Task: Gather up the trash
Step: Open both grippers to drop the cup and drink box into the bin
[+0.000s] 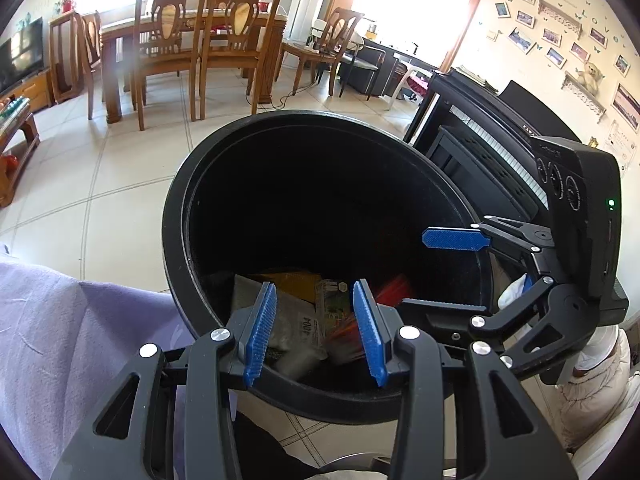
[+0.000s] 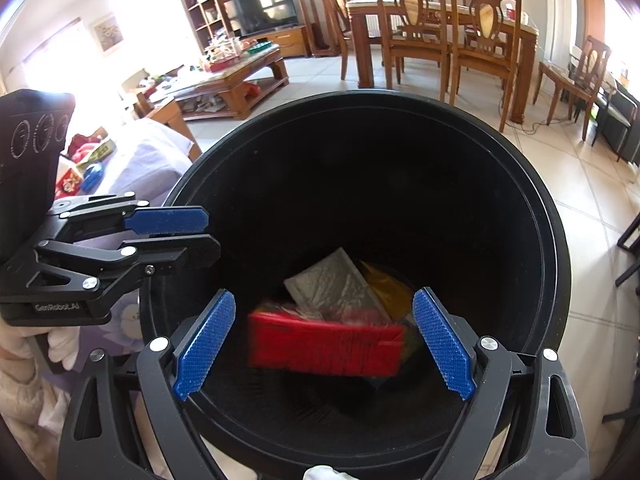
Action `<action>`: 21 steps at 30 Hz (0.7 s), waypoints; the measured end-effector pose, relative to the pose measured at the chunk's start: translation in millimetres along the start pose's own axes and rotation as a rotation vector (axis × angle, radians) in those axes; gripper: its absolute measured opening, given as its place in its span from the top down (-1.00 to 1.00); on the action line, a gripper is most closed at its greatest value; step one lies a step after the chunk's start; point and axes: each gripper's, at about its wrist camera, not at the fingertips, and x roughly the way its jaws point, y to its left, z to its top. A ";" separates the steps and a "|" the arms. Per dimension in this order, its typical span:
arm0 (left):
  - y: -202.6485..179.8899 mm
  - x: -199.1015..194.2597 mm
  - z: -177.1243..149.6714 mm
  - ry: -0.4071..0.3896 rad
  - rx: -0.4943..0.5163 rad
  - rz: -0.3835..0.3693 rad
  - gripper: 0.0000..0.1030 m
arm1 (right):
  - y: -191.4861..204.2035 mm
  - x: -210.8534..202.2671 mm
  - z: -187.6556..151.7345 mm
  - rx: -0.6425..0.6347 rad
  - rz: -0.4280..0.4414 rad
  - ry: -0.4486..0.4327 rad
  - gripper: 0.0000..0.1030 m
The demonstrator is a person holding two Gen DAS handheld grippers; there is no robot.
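Note:
A black round trash bin (image 1: 176,216) (image 2: 556,248) stands on the tiled floor below both grippers. Inside lie a grey foil packet (image 2: 336,284) (image 1: 288,320), a yellow wrapper (image 1: 296,280) (image 2: 390,288) and a printed packet (image 1: 332,300). A red box (image 2: 324,344), blurred by motion, is in the bin below my right gripper; it shows as a red blur in the left wrist view (image 1: 394,288). My left gripper (image 1: 316,332) is open and empty over the bin's near rim. My right gripper (image 2: 324,340) is open wide over the bin mouth and also shows in the left wrist view (image 1: 444,272). The left gripper also shows in the right wrist view (image 2: 208,234).
A lilac cloth-covered surface (image 1: 60,320) (image 2: 148,160) sits left of the bin. A dark piano (image 1: 488,148) stands to the right. A wooden dining table with chairs (image 1: 192,40) (image 2: 440,28) and a coffee table (image 2: 224,76) stand across the tiled floor.

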 end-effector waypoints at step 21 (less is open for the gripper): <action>57.9 -107.5 -42.5 -0.237 -0.155 0.143 -0.53 | 88.7 -2.1 30.5 -0.117 0.047 -0.064 -0.82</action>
